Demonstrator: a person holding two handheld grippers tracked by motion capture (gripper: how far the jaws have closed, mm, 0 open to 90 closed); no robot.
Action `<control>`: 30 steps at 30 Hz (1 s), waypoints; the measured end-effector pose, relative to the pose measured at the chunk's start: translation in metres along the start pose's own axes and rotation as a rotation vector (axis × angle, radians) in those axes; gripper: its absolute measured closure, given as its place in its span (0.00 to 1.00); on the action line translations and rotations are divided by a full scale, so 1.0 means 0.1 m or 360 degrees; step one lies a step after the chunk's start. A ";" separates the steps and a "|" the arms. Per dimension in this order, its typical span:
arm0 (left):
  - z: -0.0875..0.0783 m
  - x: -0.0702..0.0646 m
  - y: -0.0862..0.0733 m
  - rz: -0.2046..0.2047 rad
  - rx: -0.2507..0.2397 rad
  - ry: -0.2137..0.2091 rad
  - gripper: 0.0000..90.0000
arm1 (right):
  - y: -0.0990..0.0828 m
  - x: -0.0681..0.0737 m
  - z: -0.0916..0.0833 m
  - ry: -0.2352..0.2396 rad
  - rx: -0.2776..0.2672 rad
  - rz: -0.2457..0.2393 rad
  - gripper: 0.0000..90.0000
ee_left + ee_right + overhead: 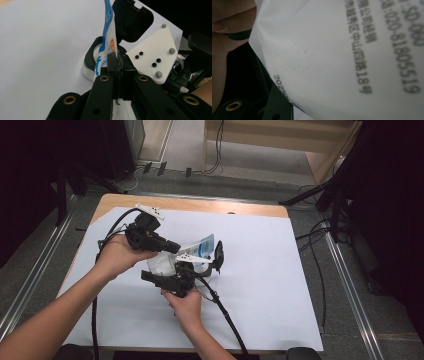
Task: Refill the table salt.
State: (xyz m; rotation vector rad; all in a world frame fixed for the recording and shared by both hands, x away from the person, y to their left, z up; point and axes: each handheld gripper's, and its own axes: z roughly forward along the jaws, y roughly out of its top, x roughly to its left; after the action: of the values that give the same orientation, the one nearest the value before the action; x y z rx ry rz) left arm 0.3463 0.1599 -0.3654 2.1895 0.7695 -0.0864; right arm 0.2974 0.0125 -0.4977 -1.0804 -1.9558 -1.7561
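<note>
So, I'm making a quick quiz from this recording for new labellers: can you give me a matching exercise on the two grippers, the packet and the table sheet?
Things:
1. left gripper
2. right gripper
3. packet
4. sheet on the table

States or colours:
a. plain white, spread flat under the work
b. jaws shut on the packet's thin edge
c. white and blue with print, held up off the table
d. holds the packet's white printed body close before its camera

Pairs: 1-b, 2-d, 3-c, 4-a
</note>
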 end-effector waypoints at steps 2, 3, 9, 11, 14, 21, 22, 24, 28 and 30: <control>0.00 0.00 0.00 -0.0003 -0.0003 0.0005 1.00 | 0.00 0.00 0.00 -0.0003 0.0001 -0.0003 0.61; 0.00 0.00 0.00 -0.0004 -0.0003 0.0005 1.00 | 0.00 0.00 0.00 -0.0007 0.0001 -0.0005 0.61; 0.00 0.00 -0.01 0.0000 -0.0003 0.0007 1.00 | 0.00 0.00 0.00 -0.0018 0.0003 -0.0012 0.61; 0.00 0.00 -0.01 -0.0001 -0.0004 0.0007 1.00 | 0.00 0.00 0.00 -0.0019 0.0001 -0.0013 0.61; -0.01 0.00 -0.02 -0.0001 -0.0001 0.0018 1.00 | -0.01 0.00 0.00 -0.0041 0.0008 -0.0034 0.61; -0.02 0.01 -0.03 -0.0008 -0.0006 0.0017 1.00 | -0.02 0.00 0.01 -0.0062 0.0013 -0.0055 0.61; -0.02 0.01 -0.03 -0.0010 -0.0007 0.0016 1.00 | -0.02 0.00 0.01 -0.0058 0.0015 -0.0048 0.61; -0.02 0.01 -0.03 -0.0011 -0.0012 0.0003 1.00 | -0.01 0.00 0.01 -0.0030 0.0006 -0.0020 0.61; -0.02 0.00 -0.01 0.0003 -0.0011 0.0015 1.00 | 0.00 0.00 0.01 0.0022 -0.0019 0.0018 0.61; -0.02 -0.01 0.00 0.0001 -0.0020 0.0015 1.00 | 0.00 0.00 0.01 0.0023 -0.0025 0.0019 0.61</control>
State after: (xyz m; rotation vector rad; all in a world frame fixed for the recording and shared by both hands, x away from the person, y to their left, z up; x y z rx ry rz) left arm 0.3452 0.1611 -0.3641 2.1797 0.7726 -0.0711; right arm 0.2976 0.0133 -0.4979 -1.0792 -1.9263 -1.7713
